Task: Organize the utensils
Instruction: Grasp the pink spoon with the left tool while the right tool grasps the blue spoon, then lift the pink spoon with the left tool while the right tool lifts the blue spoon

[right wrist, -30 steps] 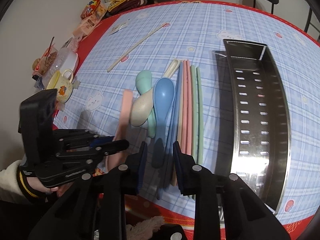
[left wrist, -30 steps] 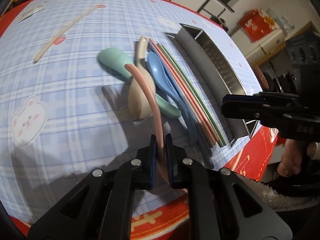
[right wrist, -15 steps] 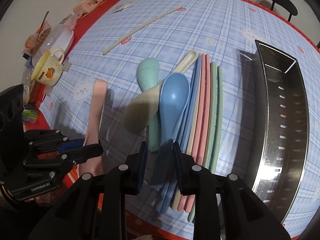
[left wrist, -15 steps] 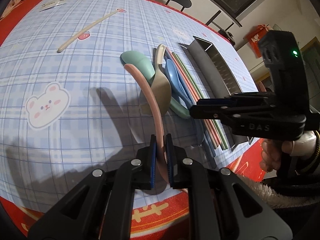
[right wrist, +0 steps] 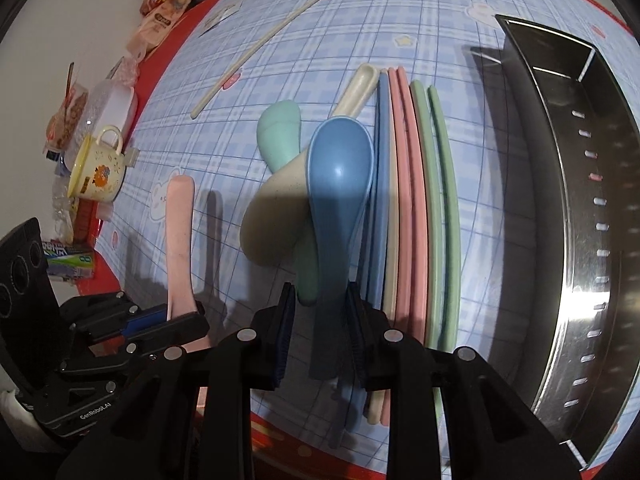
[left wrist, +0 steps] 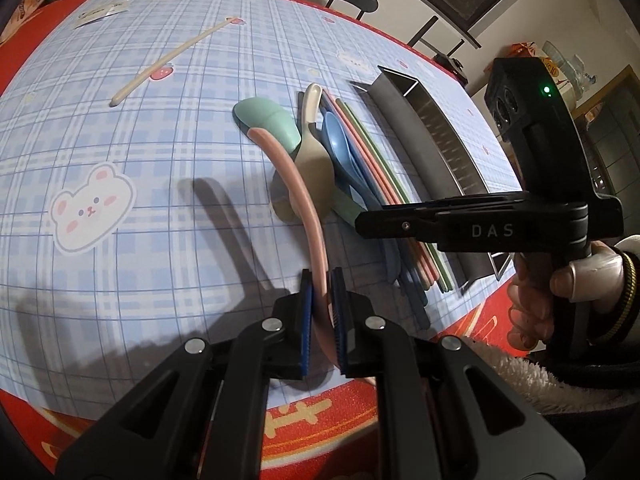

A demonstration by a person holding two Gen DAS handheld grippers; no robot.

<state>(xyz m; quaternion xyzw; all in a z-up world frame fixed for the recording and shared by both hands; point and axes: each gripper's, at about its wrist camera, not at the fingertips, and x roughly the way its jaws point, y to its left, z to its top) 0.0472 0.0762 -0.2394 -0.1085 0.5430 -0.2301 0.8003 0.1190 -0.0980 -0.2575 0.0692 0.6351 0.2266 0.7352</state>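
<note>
My left gripper [left wrist: 320, 312] is shut on the handle of a pink spoon [left wrist: 296, 184], held a little above the cloth and pointing away from me. The pink spoon [right wrist: 180, 232] also shows in the right wrist view, left of the pile. My right gripper [right wrist: 320, 320] is open and low over the pile. The blue spoon [right wrist: 340, 168] has its handle between the fingers, with a gap on the left side. A beige spoon [right wrist: 276, 216] and a mint spoon [right wrist: 280, 136] lie under the blue one. Several coloured chopsticks [right wrist: 416, 200] lie beside them.
A long perforated steel tray [right wrist: 592, 240] stands right of the chopsticks. One beige chopstick [right wrist: 260, 44] lies alone at the far left of the checked tablecloth [left wrist: 120, 140]. A yellow mug [right wrist: 98, 176] and snack packets sit at the table's left edge.
The right gripper has come down over the pile and now straddles the blue spoon's handle. The left gripper has kept its hold on the pink spoon and stayed about where it was.
</note>
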